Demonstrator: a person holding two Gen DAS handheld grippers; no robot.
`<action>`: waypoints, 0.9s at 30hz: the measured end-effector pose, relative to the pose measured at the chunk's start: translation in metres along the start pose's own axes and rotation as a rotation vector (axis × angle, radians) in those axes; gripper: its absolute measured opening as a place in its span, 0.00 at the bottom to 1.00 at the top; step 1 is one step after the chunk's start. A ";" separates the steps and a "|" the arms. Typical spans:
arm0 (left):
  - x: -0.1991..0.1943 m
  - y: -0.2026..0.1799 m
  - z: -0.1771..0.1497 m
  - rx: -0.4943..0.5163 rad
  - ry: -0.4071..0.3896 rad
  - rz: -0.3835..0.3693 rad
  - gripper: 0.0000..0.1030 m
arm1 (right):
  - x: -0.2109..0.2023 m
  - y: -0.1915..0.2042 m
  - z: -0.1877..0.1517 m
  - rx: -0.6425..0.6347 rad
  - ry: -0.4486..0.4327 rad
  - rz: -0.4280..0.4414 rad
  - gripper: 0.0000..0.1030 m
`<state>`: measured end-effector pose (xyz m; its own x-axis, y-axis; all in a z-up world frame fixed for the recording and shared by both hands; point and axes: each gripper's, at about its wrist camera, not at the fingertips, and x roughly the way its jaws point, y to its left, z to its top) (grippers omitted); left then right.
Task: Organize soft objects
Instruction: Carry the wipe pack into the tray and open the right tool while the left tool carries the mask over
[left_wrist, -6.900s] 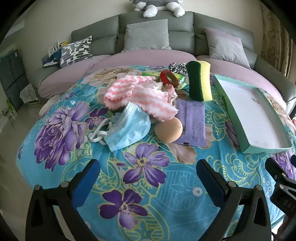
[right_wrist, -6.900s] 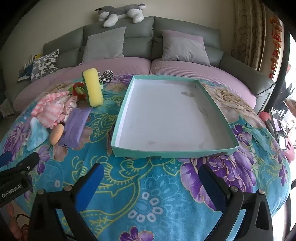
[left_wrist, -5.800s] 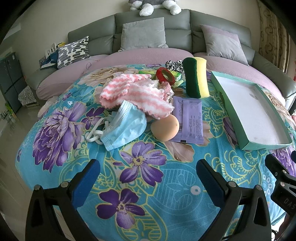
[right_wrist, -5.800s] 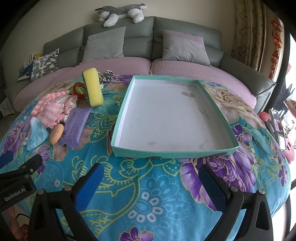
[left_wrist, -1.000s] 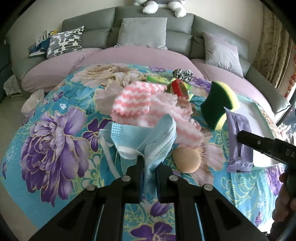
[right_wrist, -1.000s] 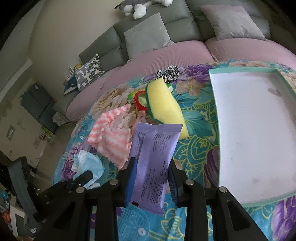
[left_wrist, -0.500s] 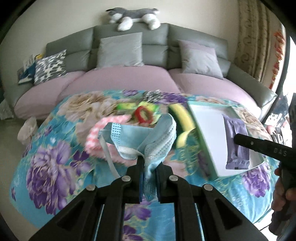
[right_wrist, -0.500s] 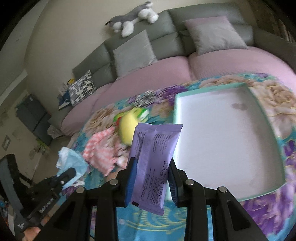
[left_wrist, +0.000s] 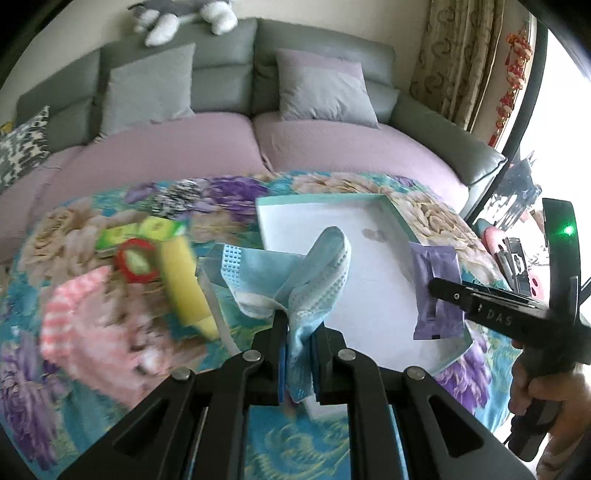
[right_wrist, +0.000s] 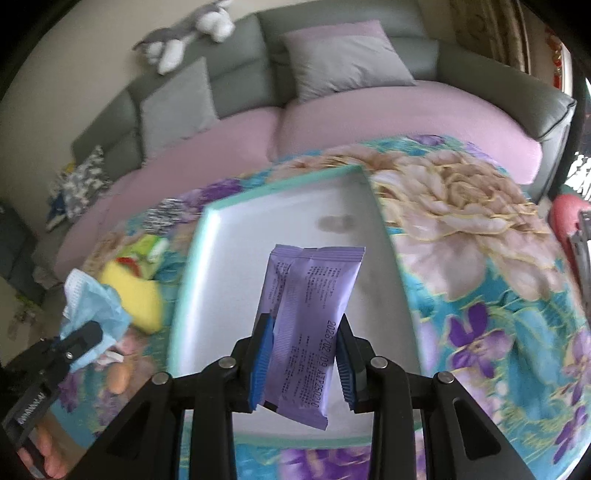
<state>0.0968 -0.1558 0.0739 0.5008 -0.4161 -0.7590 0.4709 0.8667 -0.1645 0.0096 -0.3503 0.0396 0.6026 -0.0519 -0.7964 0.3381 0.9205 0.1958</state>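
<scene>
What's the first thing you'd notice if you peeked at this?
Two black grippers each carry something above the flowery blanket. The left gripper pinches a crumpled blue face mask, and the right gripper clamps a purple packet over the big white tray with the teal rim.

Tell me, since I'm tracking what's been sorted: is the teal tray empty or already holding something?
Empty. The teal tray shows only bare white floor; the purple packet and blue face mask are still held above the table.

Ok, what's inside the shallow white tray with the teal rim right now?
Nothing rests in the shallow white tray with the teal rim: bare white floor with one faint stain. The held purple packet covers part of the floor.
</scene>
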 end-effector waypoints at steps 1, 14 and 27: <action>0.007 -0.003 0.002 -0.006 0.010 -0.008 0.11 | 0.003 -0.003 0.002 -0.007 0.001 -0.017 0.34; 0.093 -0.007 0.033 -0.073 0.109 -0.028 0.11 | 0.059 -0.012 0.034 -0.051 0.066 -0.088 0.36; 0.130 -0.001 0.045 -0.111 0.133 -0.031 0.11 | 0.086 -0.010 0.055 -0.065 0.085 -0.096 0.37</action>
<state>0.1940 -0.2228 0.0040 0.3834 -0.4092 -0.8280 0.3974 0.8824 -0.2520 0.0977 -0.3856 0.0002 0.5054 -0.1105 -0.8558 0.3418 0.9363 0.0809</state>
